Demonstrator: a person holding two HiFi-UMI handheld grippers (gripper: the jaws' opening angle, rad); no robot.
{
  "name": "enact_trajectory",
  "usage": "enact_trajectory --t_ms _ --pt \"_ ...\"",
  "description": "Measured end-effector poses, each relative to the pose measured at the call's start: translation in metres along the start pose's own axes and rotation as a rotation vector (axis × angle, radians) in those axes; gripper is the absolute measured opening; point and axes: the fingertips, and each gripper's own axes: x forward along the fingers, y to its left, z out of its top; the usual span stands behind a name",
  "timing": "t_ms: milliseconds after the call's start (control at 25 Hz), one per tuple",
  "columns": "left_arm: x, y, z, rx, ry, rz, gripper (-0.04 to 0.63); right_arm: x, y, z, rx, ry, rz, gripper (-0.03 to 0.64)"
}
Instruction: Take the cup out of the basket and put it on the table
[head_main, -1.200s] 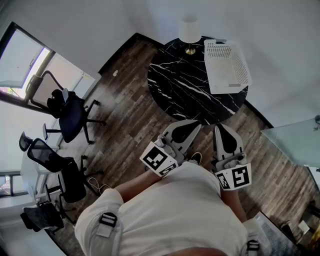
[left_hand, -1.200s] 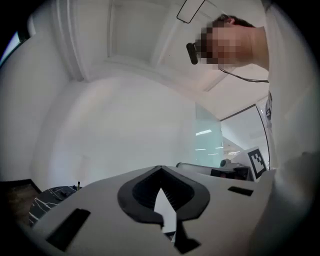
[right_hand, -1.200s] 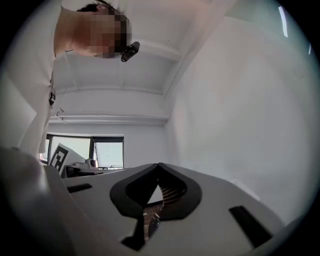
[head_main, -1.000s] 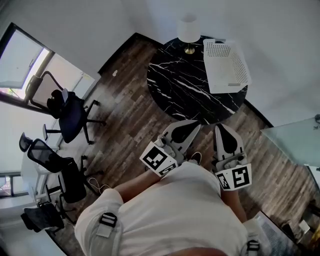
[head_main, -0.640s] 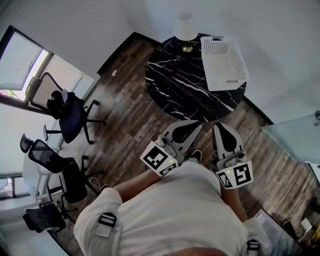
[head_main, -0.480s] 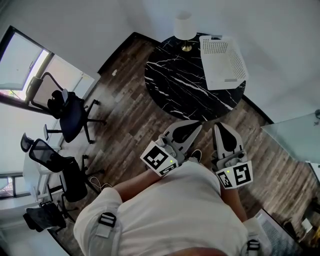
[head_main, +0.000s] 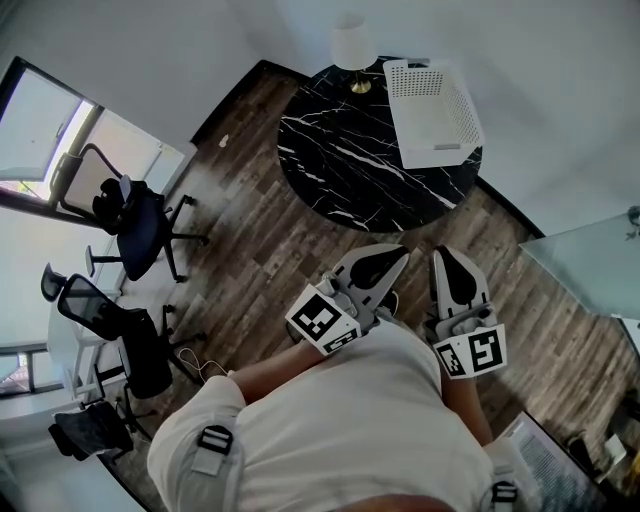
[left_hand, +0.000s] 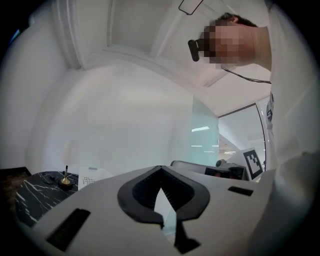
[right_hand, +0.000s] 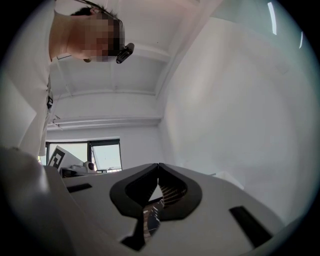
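Round black marble table (head_main: 345, 175) bears a white basket (head_main: 432, 113) and lamp (head_main: 350, 48)

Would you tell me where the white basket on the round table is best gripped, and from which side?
Probably the near short wall of the white basket, pinched over its rim from the person's side: it stands open-topped on the table, its walls look thin, and that end faces the person.
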Motion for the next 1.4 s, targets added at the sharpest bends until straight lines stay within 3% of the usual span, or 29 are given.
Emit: enact_trajectory --t_ms 360,680,1040,1400 --pt "0.008 0.002 -0.006 0.009 0.021 0.028 0.005 -0.001 -0.014 -0.005 0.024 0.003 -0.001 0.008" --pt "0.021 0.046 -0.009 -0.013 0.032 0.041 0.005 0.040 -0.024 -0.018 0.023 0.031 0.013 0.008" --pt "0.052 0.156 0.019 -0.033 -0.006 0.051 0.005 0.156 -0.047 -0.023 -0.011 0.075 0.038 0.008" --pt "0.065 0.271 0.062 -0.042 -0.013 0.036 0.005 0.267 -0.057 -0.022 -0.042 0.093 0.008 0.008"
